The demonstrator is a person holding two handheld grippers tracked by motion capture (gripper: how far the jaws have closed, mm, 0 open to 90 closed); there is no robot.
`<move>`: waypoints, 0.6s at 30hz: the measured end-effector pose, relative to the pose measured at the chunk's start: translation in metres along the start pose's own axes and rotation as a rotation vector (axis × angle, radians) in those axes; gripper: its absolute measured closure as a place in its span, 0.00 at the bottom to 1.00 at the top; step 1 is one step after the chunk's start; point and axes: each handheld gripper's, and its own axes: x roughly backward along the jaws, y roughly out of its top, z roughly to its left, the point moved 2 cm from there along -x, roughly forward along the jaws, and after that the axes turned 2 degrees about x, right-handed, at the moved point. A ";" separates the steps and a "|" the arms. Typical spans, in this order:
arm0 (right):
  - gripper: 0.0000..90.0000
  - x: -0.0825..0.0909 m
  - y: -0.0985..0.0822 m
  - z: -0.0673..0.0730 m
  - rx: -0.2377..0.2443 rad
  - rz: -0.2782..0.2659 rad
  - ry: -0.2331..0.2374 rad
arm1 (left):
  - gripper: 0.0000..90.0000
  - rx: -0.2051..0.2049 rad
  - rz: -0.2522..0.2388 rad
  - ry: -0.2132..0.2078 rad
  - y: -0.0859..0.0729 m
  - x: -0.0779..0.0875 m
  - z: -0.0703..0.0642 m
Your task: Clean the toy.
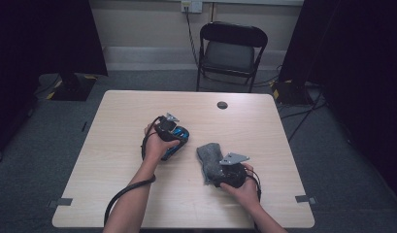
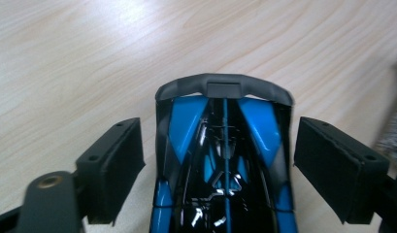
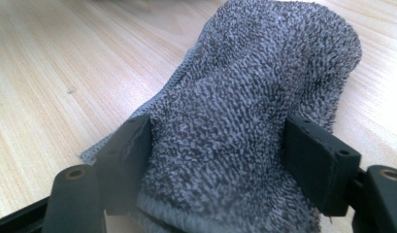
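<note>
Toy car (image 1: 179,141), blue and black, mid-table under left gripper (image 1: 168,127); grey towel (image 1: 210,158) just beside, right gripper (image 1: 230,172) on it. Left gripper view: jaws wide, flanking car, untouching. Right gripper view: pads pressing towel's sides.

Glossy blue-and-black plastic toy car (image 2: 225,160) catching highlights, rough looped grey terry cloth (image 3: 244,111) lying matt and fuzzy, pale smooth wood-grain table (image 2: 89,58) showing a soft sheen, matt black rubbery pads (image 2: 339,165) flanking the car, grey metal plate (image 1: 233,158) gleaming dully.
</note>
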 end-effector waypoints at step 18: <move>0.31 0.000 0.000 0.000 0.005 0.004 0.007 | 0.28 -0.041 0.032 0.003 0.001 -0.017 -0.001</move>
